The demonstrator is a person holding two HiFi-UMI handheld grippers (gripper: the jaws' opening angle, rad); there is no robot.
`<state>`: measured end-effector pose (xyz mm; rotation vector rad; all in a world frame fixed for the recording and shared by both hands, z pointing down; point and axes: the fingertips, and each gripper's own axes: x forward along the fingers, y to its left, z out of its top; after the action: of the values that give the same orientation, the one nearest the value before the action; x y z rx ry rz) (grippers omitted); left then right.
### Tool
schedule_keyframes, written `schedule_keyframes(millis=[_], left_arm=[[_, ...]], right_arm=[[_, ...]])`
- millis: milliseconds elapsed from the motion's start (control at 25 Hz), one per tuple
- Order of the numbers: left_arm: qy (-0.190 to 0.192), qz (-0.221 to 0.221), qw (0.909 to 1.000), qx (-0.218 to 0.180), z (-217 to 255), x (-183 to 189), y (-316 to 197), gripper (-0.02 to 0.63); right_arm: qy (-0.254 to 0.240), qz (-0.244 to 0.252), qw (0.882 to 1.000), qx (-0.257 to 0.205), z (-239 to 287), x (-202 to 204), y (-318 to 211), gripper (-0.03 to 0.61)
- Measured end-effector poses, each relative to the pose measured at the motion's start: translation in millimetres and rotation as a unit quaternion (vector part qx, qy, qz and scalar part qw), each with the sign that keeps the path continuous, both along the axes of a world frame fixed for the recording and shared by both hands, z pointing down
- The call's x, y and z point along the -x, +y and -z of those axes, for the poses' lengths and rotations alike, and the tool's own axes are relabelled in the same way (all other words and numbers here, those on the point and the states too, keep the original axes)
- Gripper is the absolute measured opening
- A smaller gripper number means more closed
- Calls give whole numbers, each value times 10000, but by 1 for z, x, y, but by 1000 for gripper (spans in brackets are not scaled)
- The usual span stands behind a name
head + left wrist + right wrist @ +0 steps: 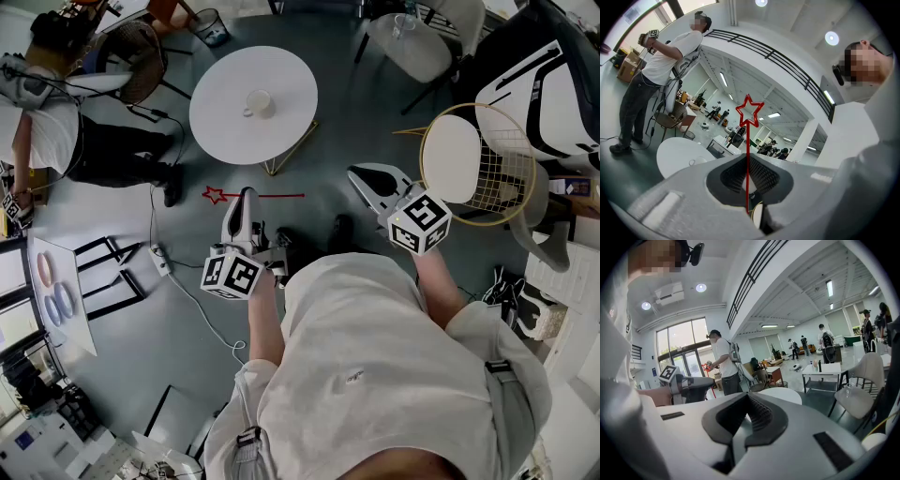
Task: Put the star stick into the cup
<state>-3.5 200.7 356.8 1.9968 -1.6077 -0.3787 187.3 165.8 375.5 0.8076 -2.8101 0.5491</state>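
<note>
Red star stick [748,154]: thin straight rod ending in a hollow five-point star outline, one red throughout. It is pinched partway along its length between the pads [764,177] of the left gripper [749,176].
Stick position: in the head view it lies level above the floor [187,375], with the star end left of the jaws and the longer bare end to their right. It is in front of the round tabletop [216,122], well apart from the cup [258,103], and not yet in it.
Left gripper: smooth white shell. Its jaws are closed onto the rod, with only the rod's thickness between them.
Pad surface: dark, ribbed, rubbery-looking faces.
Right gripper [747,416]: same white shell and dark ribbed pads. Its jaws are drawn together with nothing between them, and it is held to the right of the stick, apart from it.
Marker cubes [232,275]: one white cube on each gripper, each face bearing a blocky black square code pattern.
Cup: small, white and smooth, with its handle toward the left. It stands upright near the middle of the tabletop, and its inside is too small to read.
Tabletop: round, plain white, on thin gold-coloured legs [292,148].
Floor: smooth grey, with cables trailing across it.
Chair [453,159]: round gold wire frame around a white seat pad, right of the right gripper.
Other person [37,131]: white shirt, dark trousers, standing left of the tabletop.
</note>
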Motion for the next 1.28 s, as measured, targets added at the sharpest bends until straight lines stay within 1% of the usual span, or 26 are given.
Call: schedule_keyframes(millis=[400,600,720,1000,1280], left_arm=[[-41,-13,10000,77,-2,-2,7,20],[-107,-10,9999,118,0,-6,6,20],[-136,-4,9998,140,0,-8,9,20],[-135,31,9996,226,-3,-3,15,20],[-86,-41,9994,334,-15,17,7,20]], right_arm=[[4,60,10000,42,-5,4,4,6],[-106,-217,9997,103,-8,-6,-5,8],[-143,-250,9993,218,-13,-8,-6,8],[-113,-127,9991,384,-19,5,-1,9],[15,-195,9987,462,-27,20,-9,9]])
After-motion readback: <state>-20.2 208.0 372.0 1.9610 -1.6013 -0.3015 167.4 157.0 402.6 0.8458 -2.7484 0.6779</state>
